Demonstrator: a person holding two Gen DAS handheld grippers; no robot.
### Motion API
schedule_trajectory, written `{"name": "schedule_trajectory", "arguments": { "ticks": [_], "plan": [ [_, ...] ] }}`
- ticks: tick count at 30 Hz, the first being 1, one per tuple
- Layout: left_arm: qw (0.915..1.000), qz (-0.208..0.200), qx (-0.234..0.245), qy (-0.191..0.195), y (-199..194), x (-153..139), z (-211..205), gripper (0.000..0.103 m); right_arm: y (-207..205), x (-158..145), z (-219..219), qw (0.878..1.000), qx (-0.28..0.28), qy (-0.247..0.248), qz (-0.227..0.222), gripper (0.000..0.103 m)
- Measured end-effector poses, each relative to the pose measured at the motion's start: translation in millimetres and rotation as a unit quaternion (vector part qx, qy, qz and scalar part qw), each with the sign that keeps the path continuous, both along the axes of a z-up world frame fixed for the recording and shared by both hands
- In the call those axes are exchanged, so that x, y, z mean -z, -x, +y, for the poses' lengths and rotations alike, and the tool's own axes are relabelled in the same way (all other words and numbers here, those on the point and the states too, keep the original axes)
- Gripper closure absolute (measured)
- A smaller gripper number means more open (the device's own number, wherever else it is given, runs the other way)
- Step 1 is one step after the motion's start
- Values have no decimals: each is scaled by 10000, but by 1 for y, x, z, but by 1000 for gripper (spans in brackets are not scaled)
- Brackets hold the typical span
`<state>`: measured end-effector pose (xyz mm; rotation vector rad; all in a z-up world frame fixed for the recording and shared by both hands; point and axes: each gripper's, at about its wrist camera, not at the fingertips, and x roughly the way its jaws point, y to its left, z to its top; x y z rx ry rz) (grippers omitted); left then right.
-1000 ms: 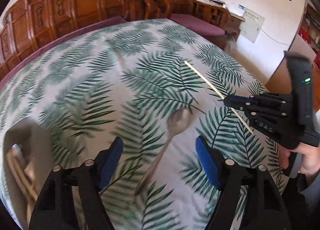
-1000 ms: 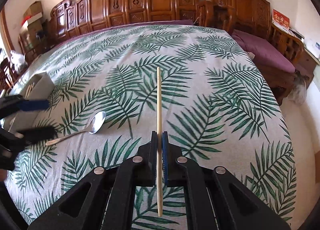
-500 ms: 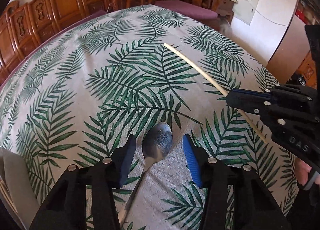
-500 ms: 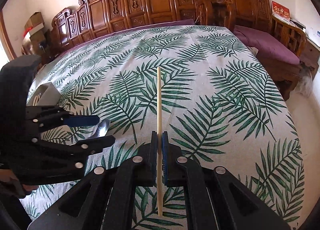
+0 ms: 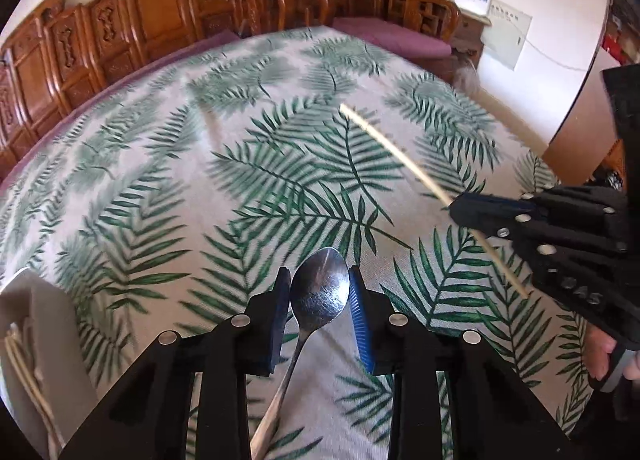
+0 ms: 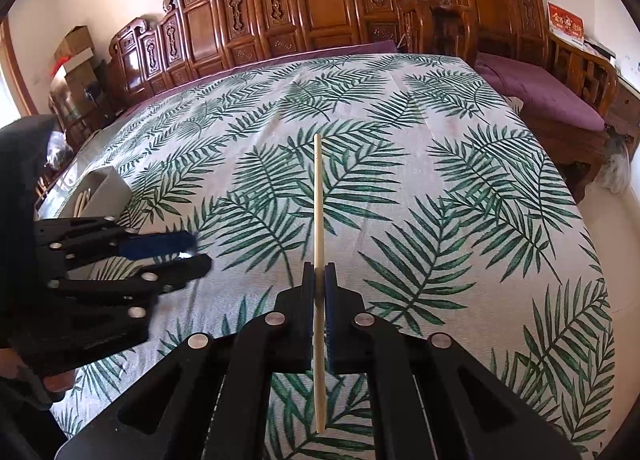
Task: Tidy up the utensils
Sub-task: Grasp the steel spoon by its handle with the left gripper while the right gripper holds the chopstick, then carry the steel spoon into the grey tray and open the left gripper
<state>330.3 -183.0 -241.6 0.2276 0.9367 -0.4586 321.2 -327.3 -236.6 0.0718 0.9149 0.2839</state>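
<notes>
From the left wrist, the left tongs (image 5: 318, 292) grip a metal spoon (image 5: 318, 294) by its bowl, above a table (image 5: 160, 164) under a palm-leaf cloth; carved wooden chairs (image 5: 152, 4) line the wall. From the right wrist, the right tongs (image 6: 319, 284) pinch a chopstick (image 6: 318, 220) upright; a grey holder (image 6: 102, 190) sits left.

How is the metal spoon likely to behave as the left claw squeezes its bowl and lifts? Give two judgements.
The spoon looks polished, so its curved bowl may slip between the left claw pads. Its long handle trails behind the grip, so it will probably tilt handle-down once lifted. It looks rigid, unlikely to bend.
</notes>
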Motion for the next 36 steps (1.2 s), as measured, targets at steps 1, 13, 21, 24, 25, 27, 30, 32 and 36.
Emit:
{"name": "schedule_trajectory", "arguments": {
  "ticks": [1,13,21,24,25,27,30,32,36],
  "plan": [
    [10000,-90,-17,15,4,-5,3,76,1,-2,3,10000,-32,27,-28,97],
    [9943,-894,-399,419,40,-59,39,76,11,-7,28,9995,-210,191,-144,97],
    [9899,-1109,-631,619,45,-87,59,76,21,-14,38,9993,-296,91,-195,97],
    [9881,-1182,-724,669,46,-97,66,76,26,-22,45,9990,-352,14,-266,97],
    [9874,-1211,-758,683,47,-101,70,76,29,-26,49,9988,-379,-13,-296,97],
    [9859,-1265,-841,696,48,-110,78,76,32,-34,57,9985,-434,-51,-344,97],
    [9847,-1278,-940,720,50,-118,91,76,38,-45,71,9975,-569,-39,-426,97],
    [9838,-1285,-1017,724,51,-124,103,76,41,-52,81,9966,-668,11,-478,97],
    [9825,-1276,-1155,711,53,-131,128,76,47,-65,97,9955,-752,7,-571,97]
  ]
}}
